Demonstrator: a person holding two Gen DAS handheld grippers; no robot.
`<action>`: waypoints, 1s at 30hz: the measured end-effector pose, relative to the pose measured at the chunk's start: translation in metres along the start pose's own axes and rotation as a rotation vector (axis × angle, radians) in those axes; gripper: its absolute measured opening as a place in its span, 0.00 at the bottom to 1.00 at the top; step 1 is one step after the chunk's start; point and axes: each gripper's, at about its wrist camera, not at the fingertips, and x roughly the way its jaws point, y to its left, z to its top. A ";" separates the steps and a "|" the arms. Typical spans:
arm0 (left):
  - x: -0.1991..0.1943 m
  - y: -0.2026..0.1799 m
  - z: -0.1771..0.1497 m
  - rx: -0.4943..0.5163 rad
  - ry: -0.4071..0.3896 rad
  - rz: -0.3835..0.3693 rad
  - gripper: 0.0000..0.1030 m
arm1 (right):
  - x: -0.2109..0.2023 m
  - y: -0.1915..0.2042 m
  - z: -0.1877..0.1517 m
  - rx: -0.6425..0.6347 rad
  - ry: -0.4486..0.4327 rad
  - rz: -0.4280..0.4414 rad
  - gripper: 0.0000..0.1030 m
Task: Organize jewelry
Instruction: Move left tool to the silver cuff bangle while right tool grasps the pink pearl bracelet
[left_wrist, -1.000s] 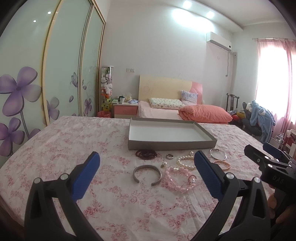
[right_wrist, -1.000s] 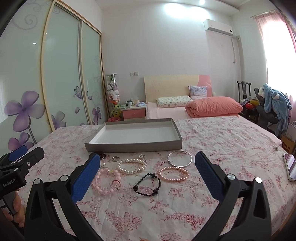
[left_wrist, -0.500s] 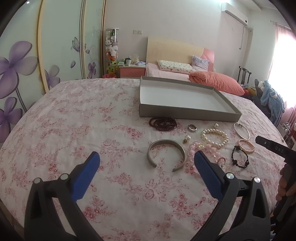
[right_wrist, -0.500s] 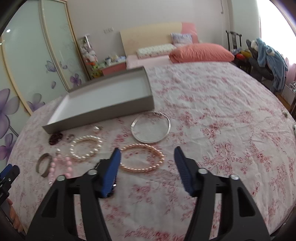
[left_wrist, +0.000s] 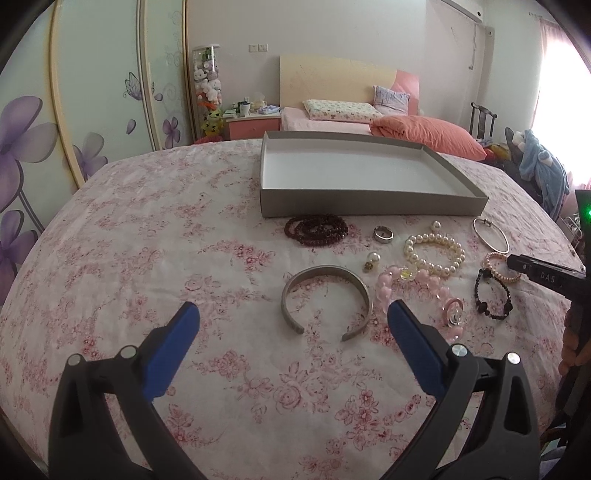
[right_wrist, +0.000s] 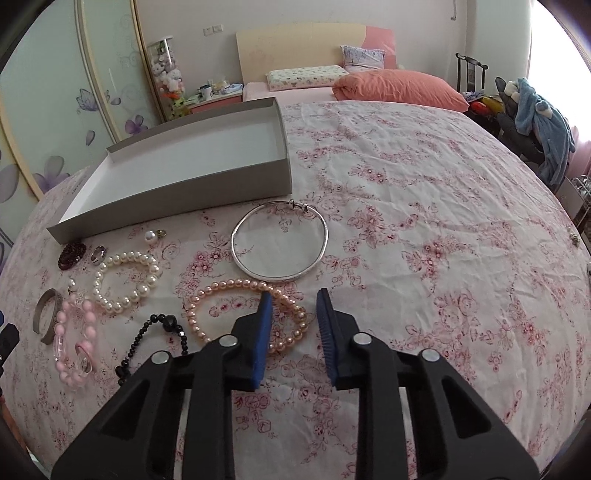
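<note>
Jewelry lies loose on the floral bedspread, none of it yet in the grey tray. Change over the last second: the right gripper has dropped from a high, level view to just above the cloth, and its jaws have narrowed from wide to a small gap, nothing between them. The pink pearl bracelet now sits directly under and just left of its tips, its right-hand arc passing beneath the left pad; the thin silver bangle lies just ahead, the tray beyond and to the left. Judgement: this is the approach for a first pick, bracelet likely the target, though contact cannot be confirmed. The left gripper has also come lower and tilted down; jaws spread wide, empty, hovering with the open silver cuff just ahead between its pads. Pink bead bracelet to its right, dark red bead strand farther ahead near the tray wall.
</note>
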 end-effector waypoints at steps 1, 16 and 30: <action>0.002 0.000 0.001 0.002 0.006 -0.003 0.96 | 0.000 -0.001 0.002 -0.002 0.002 -0.004 0.17; 0.042 -0.014 0.013 0.082 0.114 -0.018 0.96 | 0.006 -0.015 0.007 0.048 -0.002 -0.006 0.07; 0.063 -0.010 0.018 0.082 0.156 -0.034 0.79 | 0.008 -0.015 0.008 0.041 0.000 -0.008 0.08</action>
